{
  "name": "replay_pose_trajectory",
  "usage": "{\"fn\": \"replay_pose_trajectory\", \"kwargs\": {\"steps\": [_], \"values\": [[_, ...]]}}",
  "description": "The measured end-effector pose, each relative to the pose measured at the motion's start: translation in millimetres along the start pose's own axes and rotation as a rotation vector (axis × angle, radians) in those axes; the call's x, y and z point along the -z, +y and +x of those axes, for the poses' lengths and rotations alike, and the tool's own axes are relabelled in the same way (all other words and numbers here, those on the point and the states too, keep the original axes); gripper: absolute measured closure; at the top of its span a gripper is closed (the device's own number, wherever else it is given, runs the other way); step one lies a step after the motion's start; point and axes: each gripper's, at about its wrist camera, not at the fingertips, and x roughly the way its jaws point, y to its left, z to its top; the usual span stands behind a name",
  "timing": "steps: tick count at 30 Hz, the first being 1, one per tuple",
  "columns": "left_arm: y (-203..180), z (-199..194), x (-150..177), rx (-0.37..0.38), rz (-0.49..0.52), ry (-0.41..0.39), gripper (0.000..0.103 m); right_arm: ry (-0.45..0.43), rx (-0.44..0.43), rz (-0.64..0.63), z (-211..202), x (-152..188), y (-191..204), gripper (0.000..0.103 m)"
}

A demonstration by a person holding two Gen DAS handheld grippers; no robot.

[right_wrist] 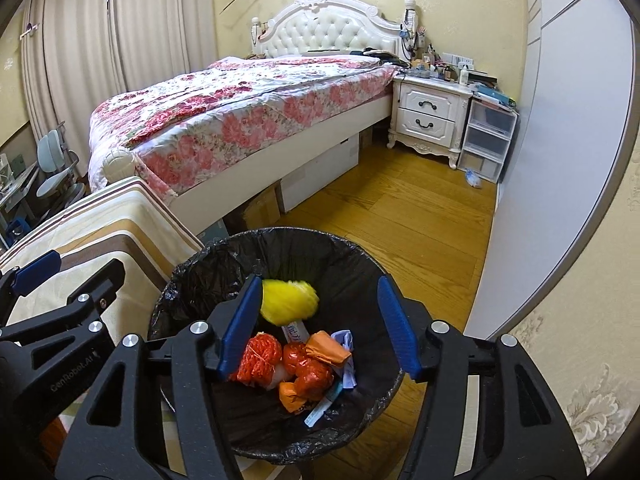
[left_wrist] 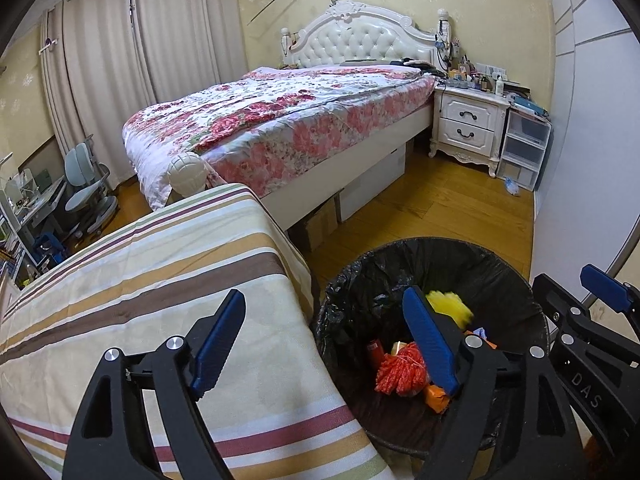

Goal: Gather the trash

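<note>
right gripper [right_wrist: 320, 328] spread, empty | bin [right_wrist: 360, 258]: blurred yellow item [right_wrist: 290, 300], orange wrappers [right_wrist: 308, 368]

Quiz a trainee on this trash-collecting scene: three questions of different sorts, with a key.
1. True or false: the right gripper is open above the bin.
2. What colour is the blurred item between the right gripper's fingers? A) yellow B) green C) white
3. Fill in: the bin's liner is ____.

Key: 1 true; 2 A; 3 black
</note>
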Motion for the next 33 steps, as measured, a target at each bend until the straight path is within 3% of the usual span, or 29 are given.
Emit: {"fn": "replay_pose_trajectory", "kwargs": {"steps": [5, 16, 33], "values": [[8, -14, 0, -0.01, -0.007, -0.029, 0.02, -0.019, 0.012, -0.002, -11, -1, 2, 0.03], [27, -57, 8, -0.021, -0.017, -0.094, 0.019, -0.064, 0.011, -0.032, -48, 1, 19, 0.019], [60, -118, 33, -0.057, -0.065, -0.166, 0.018, -0.16, -0.023, -0.073, -119, 16, 52, 0.017]]}}
